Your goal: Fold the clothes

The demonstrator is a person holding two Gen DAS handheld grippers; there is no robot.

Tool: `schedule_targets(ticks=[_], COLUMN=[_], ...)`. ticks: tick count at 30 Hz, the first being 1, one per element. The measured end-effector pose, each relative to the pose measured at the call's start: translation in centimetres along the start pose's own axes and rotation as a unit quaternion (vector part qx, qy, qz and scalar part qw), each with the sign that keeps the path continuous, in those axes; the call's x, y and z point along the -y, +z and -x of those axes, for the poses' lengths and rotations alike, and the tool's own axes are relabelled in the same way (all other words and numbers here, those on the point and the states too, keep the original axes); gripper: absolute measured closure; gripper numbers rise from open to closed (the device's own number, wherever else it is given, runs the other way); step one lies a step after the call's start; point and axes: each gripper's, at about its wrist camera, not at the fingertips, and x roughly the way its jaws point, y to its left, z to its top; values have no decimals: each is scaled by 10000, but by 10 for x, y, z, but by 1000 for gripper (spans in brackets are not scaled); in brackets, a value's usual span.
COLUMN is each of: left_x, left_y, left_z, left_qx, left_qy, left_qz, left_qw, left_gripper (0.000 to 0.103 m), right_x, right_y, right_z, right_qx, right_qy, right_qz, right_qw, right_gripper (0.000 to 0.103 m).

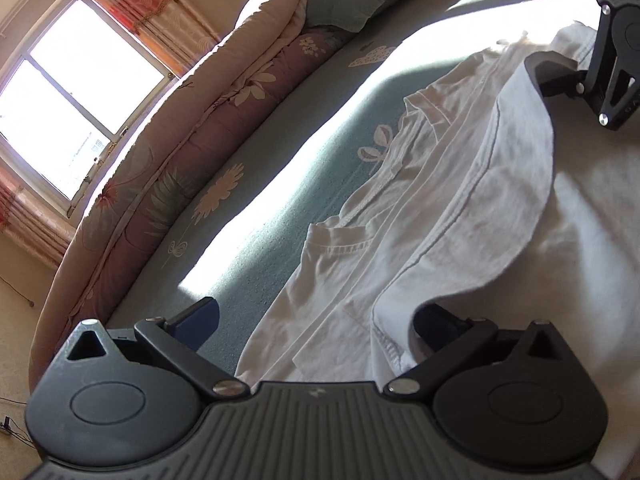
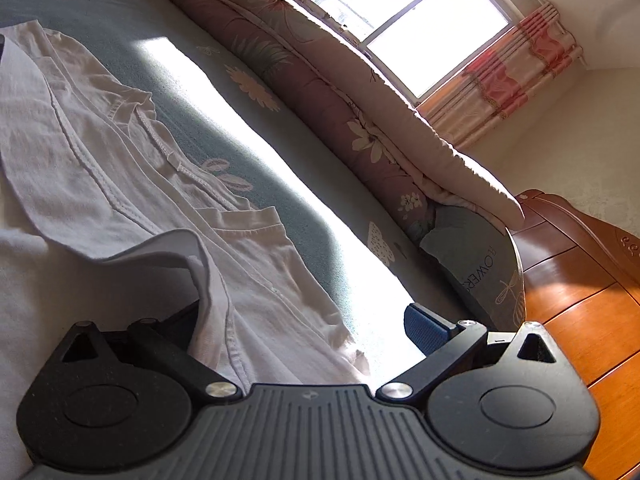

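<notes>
Left wrist: teal bedsheet [image 1: 280, 184], sunlit window [image 1: 76, 92].

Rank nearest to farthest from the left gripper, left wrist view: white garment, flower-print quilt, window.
1. white garment: its hem lies between the left gripper's fingers, draped over the right one.
2. flower-print quilt: rolled along the bed's far edge, left.
3. window: behind the quilt, upper left.

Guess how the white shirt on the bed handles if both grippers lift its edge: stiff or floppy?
Likely floppy: the white shirt sags in a loose arc between the left gripper and the right gripper. Probably light, since thin fabric wrinkles and sunlight glows through it. It may drag on the bedsheet rather than slide.
</notes>
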Motion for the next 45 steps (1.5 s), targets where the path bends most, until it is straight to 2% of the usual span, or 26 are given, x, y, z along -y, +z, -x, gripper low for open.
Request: schedule_targets(ticks=[2,6,9,13,17,20,24,29,31,33,37,39,42,45], left_x=[-4,-1,8,23,14,2,-29,-70,-89,-107,-136,-136,-128,-116], left_y=[-3,-24,-44,-63,-62,-55,-50,-50,-52,-57,-71,-84,-103,-124], left_z=[23,62,74,65,53,43,27,5,-6,-19,-39,-39,-30,-14], left_qx=[113,94,-109,-439,-376,-337,-280,-247,-292,-359,-523,-579,-817,-1078], left_qy=[-357,-705,-827,-595,-510,-181,-72,18,-114,-304,-835,-941,-928,-972], left_qz=[152,276,164,-190,104,82,509,1172,1610,2168,3252,3507,3497,3560], left_qw=[9992,9971,9964,9971,9979,9992,9983,9928,9864,9751,9405,9300,9287,9232], left_gripper=[1,1,1,0,0,1,0,0,0,0,1,0,0,0], right_x=[6,20,22,18,14,11,23,43,51,60,78,85,90,91], right_y=[-5,-25,-42,-55,-52,-47,-35,-15,-8,-3,3,1,-7,-20], right_z=[21,61,75,77,63,50,33,7,-8,-22,-38,-31,-11,19], right_qx=[87,224,65,-48,-120,-131,-17,123,116,72,-28,44,194,406], right_qy=[268,762,912,975,996,834,628,332,204,143,179,266,525,991], right_qz=[-150,-546,-614,-406,-289,-83,43,67,43,-67,-543,-752,-934,-930], right_qw=[9995,9953,9939,9944,9945,9964,9980,9993,9997,9998,9984,9968,9941,9899], right_gripper=[0,0,0,0,0,0,0,0,0,0,0,0,0,0])
